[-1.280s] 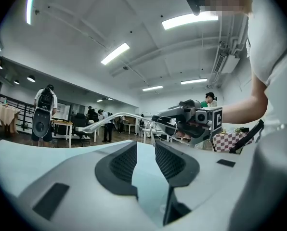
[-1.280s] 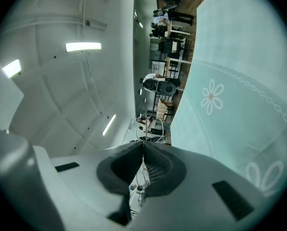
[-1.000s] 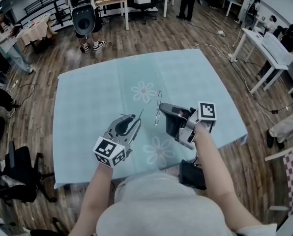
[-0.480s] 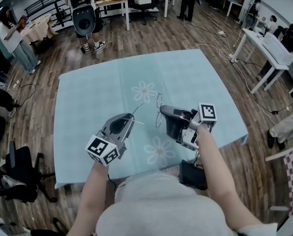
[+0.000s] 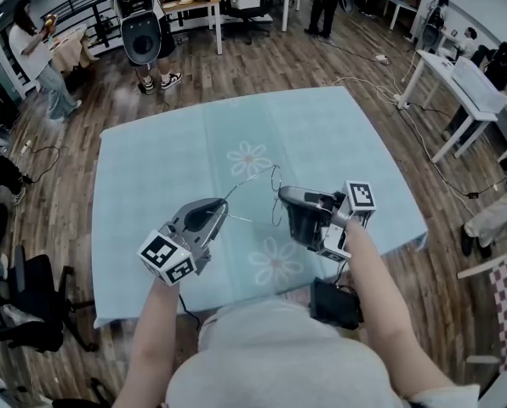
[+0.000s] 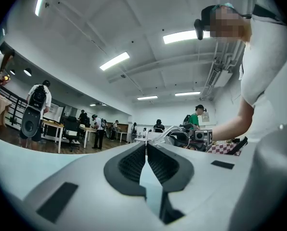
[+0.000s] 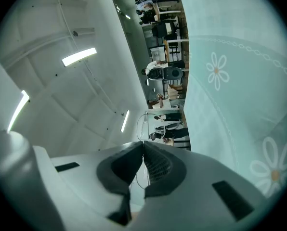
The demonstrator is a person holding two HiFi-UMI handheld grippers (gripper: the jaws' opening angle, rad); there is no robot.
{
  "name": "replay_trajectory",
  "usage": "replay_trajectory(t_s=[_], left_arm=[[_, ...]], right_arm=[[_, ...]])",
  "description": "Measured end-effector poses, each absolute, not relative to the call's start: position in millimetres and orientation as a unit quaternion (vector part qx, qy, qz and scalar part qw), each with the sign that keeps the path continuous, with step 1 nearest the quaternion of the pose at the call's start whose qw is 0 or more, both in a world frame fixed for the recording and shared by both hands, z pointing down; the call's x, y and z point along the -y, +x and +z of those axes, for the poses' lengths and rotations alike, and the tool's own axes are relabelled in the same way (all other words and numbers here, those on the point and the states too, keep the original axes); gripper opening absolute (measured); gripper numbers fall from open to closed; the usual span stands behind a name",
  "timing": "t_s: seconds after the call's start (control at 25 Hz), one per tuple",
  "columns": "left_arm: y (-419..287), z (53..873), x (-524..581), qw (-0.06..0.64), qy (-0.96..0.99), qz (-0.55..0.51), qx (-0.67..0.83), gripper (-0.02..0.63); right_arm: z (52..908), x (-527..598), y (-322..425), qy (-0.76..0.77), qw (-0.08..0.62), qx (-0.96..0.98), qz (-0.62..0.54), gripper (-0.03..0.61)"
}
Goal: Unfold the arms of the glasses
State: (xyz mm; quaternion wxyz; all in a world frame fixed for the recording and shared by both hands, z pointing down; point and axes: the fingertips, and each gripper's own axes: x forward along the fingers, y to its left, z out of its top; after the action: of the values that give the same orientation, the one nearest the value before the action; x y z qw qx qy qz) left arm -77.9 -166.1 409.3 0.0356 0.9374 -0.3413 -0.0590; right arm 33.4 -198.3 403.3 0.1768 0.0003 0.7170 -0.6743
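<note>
The left hand-held gripper [image 5: 225,204], jaws just closing, pinches one arm [image 5: 247,181], swung partly outward; the right hand-held gripper [image 5: 281,197] clamps the glasses [image 5: 276,178]. Unfolding appears unfinished.

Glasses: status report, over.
Left hand-held gripper just closed onto an arm of the glasses. Right hand-held gripper shut on the frame. Held over the table, nothing blocking.

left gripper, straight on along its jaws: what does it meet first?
The glasses: the left gripper has just been closing its jaws on one arm, and their front sits just ahead, held by the right gripper. Depth is uncertain.
</note>
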Motion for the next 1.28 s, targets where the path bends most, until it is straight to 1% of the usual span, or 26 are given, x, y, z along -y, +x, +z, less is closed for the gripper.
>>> replay_trajectory(t_s=[0.16,0.6,0.96,1.28], left_arm=[[-76.0,405.6,160.0,0.025,0.945,-0.048,0.322,0.021],[-92.1,406.2,154.8,0.027,0.949,-0.049,0.309,0.020],[-112.6,400.8,170.6,0.014,0.940,-0.041,0.339,0.021],[-115.6,398.9,187.3,0.009,0.928,-0.029,0.372,0.021]], right_arm=[[398.8,193.7,36.1,0.033,0.177,-0.713,-0.678,0.011],[395.8,185.3,27.0,0.099,0.168,-0.699,-0.688,0.011],[401.2,179.9,24.2,0.089,0.111,-0.724,-0.675,0.011],[404.0,180.5,24.1,0.078,0.100,-0.729,-0.673,0.011]])
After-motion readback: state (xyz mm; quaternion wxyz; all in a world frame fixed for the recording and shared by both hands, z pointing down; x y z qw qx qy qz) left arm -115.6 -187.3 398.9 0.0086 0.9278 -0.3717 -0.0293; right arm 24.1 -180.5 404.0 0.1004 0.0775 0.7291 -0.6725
